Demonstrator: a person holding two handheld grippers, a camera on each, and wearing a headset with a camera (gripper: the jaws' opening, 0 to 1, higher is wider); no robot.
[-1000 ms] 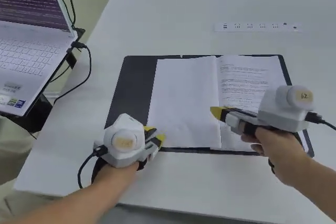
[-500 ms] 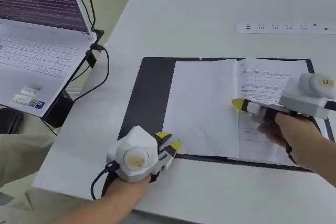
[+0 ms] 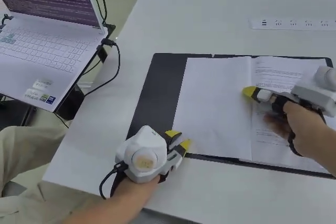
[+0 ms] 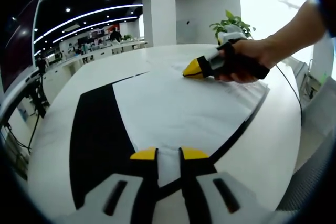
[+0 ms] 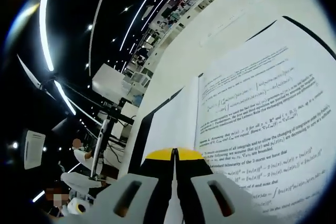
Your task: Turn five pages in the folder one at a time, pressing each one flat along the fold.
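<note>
Folder (image 3: 157, 85) lies open on desk (image 3: 210, 3), black cover exposed at left. Blank page (image 3: 215, 108) on left half, printed page (image 3: 286, 69) on right half.
Right gripper (image 3: 251, 93): jaws closed, yellow tips together, nothing held; tips at fold between both pages.
Left gripper (image 3: 179, 140): jaws slightly apart, empty; tips over near edge of folder, at lower left corner of blank page.
Laptop (image 3: 42, 45) open, well left of folder. Power strip (image 3: 294, 23) beyond folder.
</note>
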